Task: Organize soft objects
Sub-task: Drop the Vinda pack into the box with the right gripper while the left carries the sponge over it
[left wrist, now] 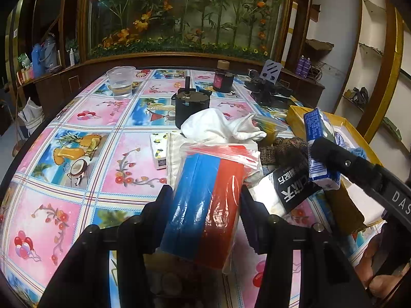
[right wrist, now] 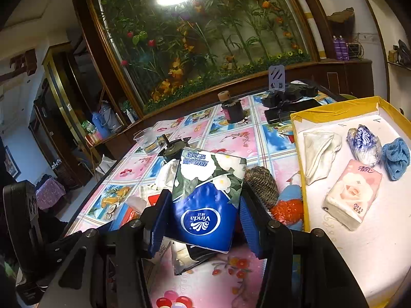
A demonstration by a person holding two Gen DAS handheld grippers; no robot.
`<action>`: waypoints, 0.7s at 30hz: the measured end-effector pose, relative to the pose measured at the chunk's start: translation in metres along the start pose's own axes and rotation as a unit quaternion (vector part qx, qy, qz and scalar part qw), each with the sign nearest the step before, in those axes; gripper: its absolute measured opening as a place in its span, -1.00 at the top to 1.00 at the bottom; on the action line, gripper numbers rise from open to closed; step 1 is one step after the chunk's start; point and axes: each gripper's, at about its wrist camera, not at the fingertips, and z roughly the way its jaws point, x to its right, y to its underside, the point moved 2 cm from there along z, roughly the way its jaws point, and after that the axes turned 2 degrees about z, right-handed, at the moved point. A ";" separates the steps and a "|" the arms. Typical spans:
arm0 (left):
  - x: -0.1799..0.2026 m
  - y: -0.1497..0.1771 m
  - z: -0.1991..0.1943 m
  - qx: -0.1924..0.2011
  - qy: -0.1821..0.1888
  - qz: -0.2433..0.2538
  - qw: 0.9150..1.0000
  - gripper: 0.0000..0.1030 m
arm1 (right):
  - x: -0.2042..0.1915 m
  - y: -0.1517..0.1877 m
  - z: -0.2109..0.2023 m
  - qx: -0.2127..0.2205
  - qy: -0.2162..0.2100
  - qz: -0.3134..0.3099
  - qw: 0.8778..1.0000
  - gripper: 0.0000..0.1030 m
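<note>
My left gripper (left wrist: 205, 200) is shut on a clear zip bag holding blue and red cloth (left wrist: 205, 205), lifted over the table. My right gripper (right wrist: 204, 210) is shut on a blue Vinda tissue pack (right wrist: 205, 195); it also shows in the left wrist view (left wrist: 319, 148). The yellow-rimmed tray (right wrist: 334, 107) at the right holds a white cloth (right wrist: 319, 148), a crumpled Vinda pack (right wrist: 363, 142), a blue cloth (right wrist: 395, 157) and a pink tissue pack (right wrist: 352, 195). A pile on the table has a white cloth (left wrist: 218, 124), a brown knit item (left wrist: 285, 150) and a black-and-white packet (left wrist: 287, 187).
On the floral tablecloth (left wrist: 77, 179) stand a plastic cup of water (left wrist: 120, 82), a black motor-like part (left wrist: 191, 102), a dark ink bottle (left wrist: 223, 79) and black gear at the far right (left wrist: 269, 89). A small patterned box (left wrist: 159, 151) lies left of the pile.
</note>
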 end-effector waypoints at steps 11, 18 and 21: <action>0.074 -0.014 -0.005 0.002 0.057 0.062 0.996 0.02 | 0.067 -0.046 -0.062 0.019 0.003 0.071 0.997 -0.09; 0.148 -0.026 0.005 -0.022 0.120 0.109 0.986 0.02 | 0.140 -0.084 -0.091 0.005 0.076 0.091 0.993 -0.09; 0.177 -0.029 0.014 -0.044 0.147 0.119 0.981 0.02 | 0.164 -0.102 -0.085 -0.022 0.105 0.090 0.990 -0.09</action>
